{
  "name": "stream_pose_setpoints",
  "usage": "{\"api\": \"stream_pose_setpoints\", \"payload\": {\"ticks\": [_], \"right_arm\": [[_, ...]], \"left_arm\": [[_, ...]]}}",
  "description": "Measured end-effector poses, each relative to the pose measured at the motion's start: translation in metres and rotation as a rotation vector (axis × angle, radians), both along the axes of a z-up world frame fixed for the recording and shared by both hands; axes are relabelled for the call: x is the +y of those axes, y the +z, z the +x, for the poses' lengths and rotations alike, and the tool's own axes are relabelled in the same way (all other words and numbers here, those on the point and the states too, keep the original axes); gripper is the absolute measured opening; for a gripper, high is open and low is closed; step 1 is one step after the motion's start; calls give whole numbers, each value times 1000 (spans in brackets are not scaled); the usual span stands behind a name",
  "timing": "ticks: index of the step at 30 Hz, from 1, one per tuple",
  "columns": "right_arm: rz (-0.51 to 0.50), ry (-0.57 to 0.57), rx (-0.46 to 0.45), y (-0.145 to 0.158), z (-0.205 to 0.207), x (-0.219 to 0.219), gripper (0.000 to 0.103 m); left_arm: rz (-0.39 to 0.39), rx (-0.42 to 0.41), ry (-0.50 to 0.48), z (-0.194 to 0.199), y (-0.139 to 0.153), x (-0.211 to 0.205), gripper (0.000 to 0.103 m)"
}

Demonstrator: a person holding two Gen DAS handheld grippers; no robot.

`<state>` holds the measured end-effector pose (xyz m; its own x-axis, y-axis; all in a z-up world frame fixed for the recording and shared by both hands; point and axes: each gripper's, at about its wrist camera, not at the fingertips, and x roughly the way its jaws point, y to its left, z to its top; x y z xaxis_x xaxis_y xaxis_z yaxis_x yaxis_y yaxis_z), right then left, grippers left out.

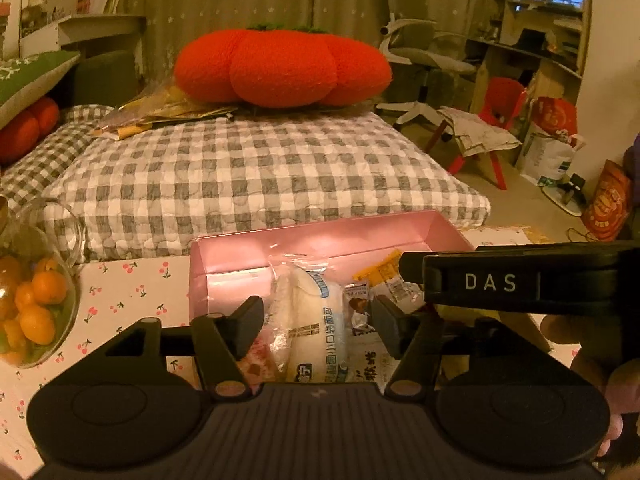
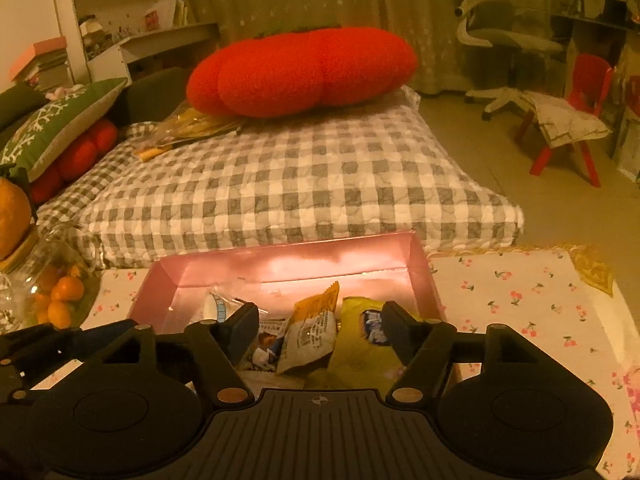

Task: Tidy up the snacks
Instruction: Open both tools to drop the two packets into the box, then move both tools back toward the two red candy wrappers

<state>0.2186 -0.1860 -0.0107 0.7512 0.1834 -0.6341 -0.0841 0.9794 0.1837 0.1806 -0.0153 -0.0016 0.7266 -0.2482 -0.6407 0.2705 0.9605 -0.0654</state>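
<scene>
Left wrist view: left gripper [image 1: 318, 322] over the pink box [image 1: 320, 236], fingers spread wide, nothing clamped. A white bun packet [image 1: 316, 320] lies in the box between the fingers; can't tell if either finger touches it. Just right of it a small brown-and-white packet [image 1: 358, 308], and an orange-edged packet [image 1: 386, 274] further back. The right gripper [image 1: 520, 280], marked DAS, comes in from the right above the box's right side. Box sits on the cherry-print tabletop [image 1: 128, 292]; glass bowl of small oranges [image 1: 36, 304] at left. Red plush cushion [image 1: 282, 66] on the checked mattress [image 1: 256, 172] behind.

Right wrist view: right gripper [image 2: 320, 328] also above the pink box [image 2: 280, 268], fingers wide apart, holding nothing. Below and between them: orange-edged packet [image 2: 310, 332] tilted up, yellow bag [image 2: 362, 344] to its right, white bun packet [image 2: 216, 306] at left. Left gripper [image 2: 48, 344] partly visible at the left edge.
</scene>
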Motion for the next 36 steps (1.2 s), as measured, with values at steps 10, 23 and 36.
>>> {"api": "stream_pose_setpoints", "payload": {"ticks": [10,23,36], "right_arm": [[-11,-20,-8,16,-22,-11,83],[-10,6,-7,31,-69,-18,87],[-71,103,4,28,-129,-3,94]], "left_arm": [[-4,-10,-5,-21,9,0,80],[-1,2,-13,-64,15,12,94],[14,30,-35,-101,13,22,99]]}}
